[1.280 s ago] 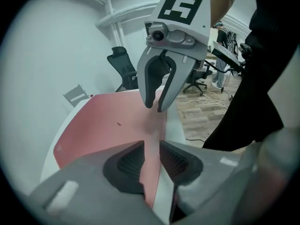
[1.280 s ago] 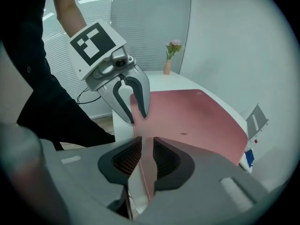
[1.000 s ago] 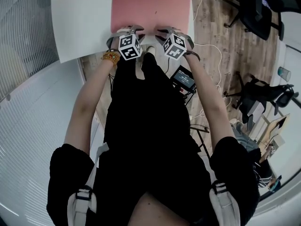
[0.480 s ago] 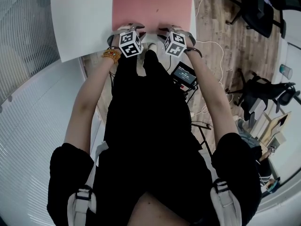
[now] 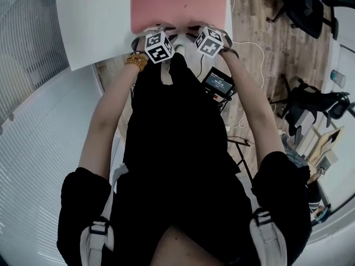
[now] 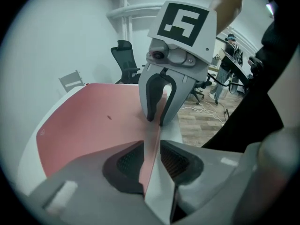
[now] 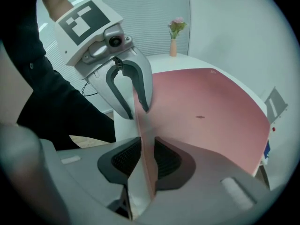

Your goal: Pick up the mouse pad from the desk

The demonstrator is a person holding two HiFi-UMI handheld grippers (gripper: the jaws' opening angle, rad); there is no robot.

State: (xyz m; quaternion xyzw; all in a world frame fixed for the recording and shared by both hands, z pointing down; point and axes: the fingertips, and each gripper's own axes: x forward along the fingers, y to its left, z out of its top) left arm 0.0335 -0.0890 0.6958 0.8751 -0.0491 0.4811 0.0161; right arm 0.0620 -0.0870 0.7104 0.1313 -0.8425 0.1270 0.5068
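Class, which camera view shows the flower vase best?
The right gripper view: the vase stands whole, flowers and all. The head view cuts it off at the top left edge; the left gripper view misses it.

flower vase (image 7: pixel 174 43) upright | black office chair (image 6: pixel 124 60) | white cables (image 6: pixel 204 109) on wood floor (image 5: pixel 249 15)

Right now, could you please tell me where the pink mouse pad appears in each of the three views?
Head view: the mouse pad lies at top centre.
Left gripper view: the mouse pad fills the left and centre, and its edge is pinched between the jaws.
Right gripper view: the mouse pad fills the right, with its edge again pinched between the jaws.
Shared landmark: the white desk borders the pad in all three.
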